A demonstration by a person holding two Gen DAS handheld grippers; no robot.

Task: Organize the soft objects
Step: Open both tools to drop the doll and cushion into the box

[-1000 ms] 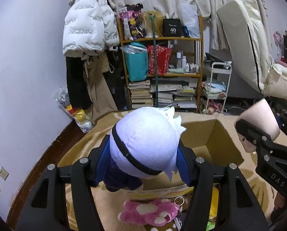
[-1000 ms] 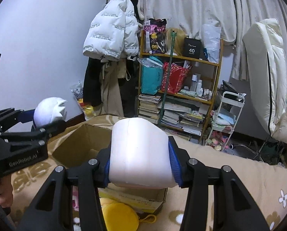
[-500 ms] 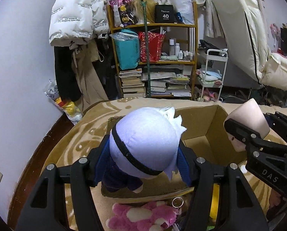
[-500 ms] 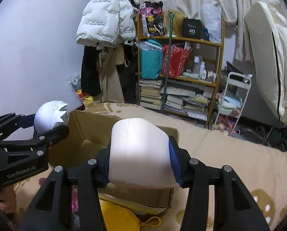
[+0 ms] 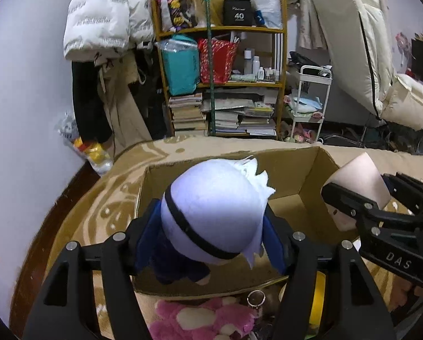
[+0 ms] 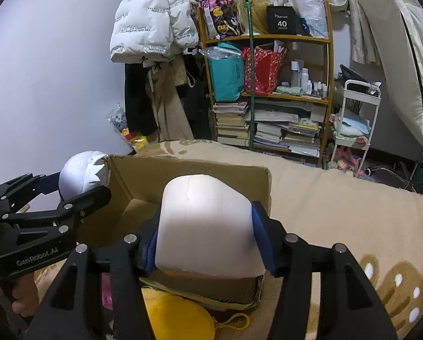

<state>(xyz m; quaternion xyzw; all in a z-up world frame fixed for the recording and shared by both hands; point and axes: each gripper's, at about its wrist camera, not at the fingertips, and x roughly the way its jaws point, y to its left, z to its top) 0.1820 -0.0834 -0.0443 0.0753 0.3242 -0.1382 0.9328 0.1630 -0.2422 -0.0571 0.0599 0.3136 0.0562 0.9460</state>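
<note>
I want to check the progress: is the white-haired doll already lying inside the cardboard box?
No, the white-haired doll is clamped in the left tool above the open cardboard box, not resting on its floor.

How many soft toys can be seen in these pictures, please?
4. A white-haired doll in the left gripper and a pale plush in the right gripper, both over the cardboard box; a pink plush and a yellow plush before it. Others may be hidden.

White-haired doll [image 5: 214,212] with black band; pale pink plush [image 6: 208,232]; brown cardboard box [image 5: 293,178].
</note>
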